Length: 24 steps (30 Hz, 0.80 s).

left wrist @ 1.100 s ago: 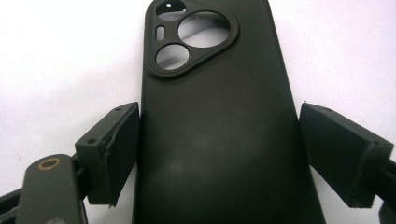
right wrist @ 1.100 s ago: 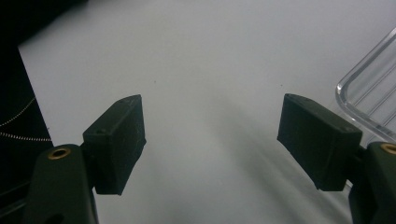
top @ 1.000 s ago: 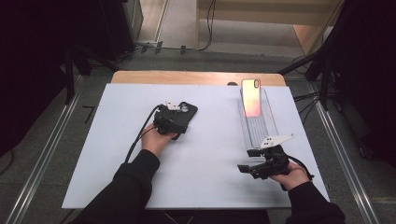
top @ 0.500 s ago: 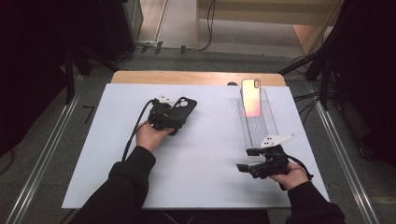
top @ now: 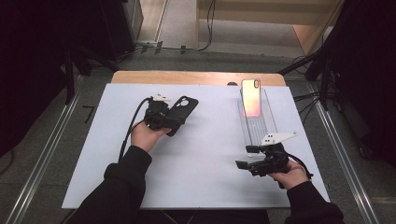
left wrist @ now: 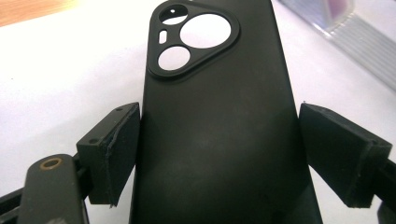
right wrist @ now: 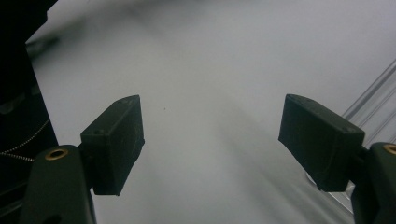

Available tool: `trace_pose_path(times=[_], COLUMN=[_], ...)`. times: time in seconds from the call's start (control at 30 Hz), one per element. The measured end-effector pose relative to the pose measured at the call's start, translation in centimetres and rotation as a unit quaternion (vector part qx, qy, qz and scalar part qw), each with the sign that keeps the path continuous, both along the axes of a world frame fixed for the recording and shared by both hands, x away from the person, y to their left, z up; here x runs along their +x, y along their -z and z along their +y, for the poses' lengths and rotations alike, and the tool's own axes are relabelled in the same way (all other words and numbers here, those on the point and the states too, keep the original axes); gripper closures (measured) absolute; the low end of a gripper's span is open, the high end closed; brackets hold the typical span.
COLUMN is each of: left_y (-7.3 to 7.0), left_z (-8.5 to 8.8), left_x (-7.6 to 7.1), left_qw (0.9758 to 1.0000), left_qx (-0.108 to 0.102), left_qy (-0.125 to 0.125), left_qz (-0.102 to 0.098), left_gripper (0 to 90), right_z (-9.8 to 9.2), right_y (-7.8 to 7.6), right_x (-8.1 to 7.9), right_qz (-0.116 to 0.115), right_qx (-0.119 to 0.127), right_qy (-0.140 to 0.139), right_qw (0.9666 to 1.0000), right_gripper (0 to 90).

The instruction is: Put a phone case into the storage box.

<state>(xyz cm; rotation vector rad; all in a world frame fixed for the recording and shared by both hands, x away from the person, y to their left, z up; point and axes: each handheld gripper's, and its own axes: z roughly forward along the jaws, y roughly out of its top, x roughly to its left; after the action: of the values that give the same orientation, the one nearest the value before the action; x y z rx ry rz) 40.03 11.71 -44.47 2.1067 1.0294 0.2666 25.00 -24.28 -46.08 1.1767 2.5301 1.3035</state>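
While the black phone case (left wrist: 219,135) lay lengthwise between the jaws of the left gripper (top: 161,117), its back faced the camera and its triangular lens cut-out (left wrist: 194,39) pointed away from the hand. In the left gripper view, the left pad met the case's edge and the right pad stood at the opposite edge, so the jaws were set wide and closed on the case across its width. In the high view, the case sat at the left half of the white table (top: 205,163), raised off the surface in the left hand (top: 147,135). Well apart from it, at the right of the table, a clear stand (top: 257,121) carried a phone (top: 251,97) with a pink-orange glowing face, propped at the stand's far end. The right gripper (top: 247,158) rested low near the table's front right, just beside the near end of the stand, pointing toward the table's middle. In the right gripper view, its jaws stood wide apart with nothing between them, above bare white surface.
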Motion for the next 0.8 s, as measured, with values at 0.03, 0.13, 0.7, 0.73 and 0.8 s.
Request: trace_pose_path(times=[0.03,0.13,0.7,0.73,0.8], left_y=[-0.1,-0.3,-1.0,-0.9,-0.7], left_z=[0.0,0.0,-0.3,-0.5,-0.7], left_x=[-0.2,-0.8,-6.5,-6.9,-7.5], left_qw=[1.0000,1.0000,0.9992,0.9992,0.9992], left_qx=[0.002,-0.003,-0.026,-0.024,-0.028], left_qy=[0.004,0.008,0.030,0.032,0.029], left_qz=[0.001,0.002,-0.004,-0.002,-0.002], left_gripper=[16.3,16.2,16.1,16.1,16.1], right_z=[0.1,0.4,2.3,2.6,3.0], right_y=[0.0,-0.2,-2.2,-2.3,-2.4], right_x=[0.0,0.1,-0.1,-0.1,-0.1], right_qz=[0.001,0.005,-0.022,-0.023,-0.016], right_qx=[0.001,-0.004,0.005,0.002,-0.002], right_qy=[-0.002,-0.007,-0.014,-0.016,-0.015], right_qw=[1.0000,1.0000,0.9996,0.9996,0.9997], right_gripper=[20.2,20.2,18.9,18.7,18.6])
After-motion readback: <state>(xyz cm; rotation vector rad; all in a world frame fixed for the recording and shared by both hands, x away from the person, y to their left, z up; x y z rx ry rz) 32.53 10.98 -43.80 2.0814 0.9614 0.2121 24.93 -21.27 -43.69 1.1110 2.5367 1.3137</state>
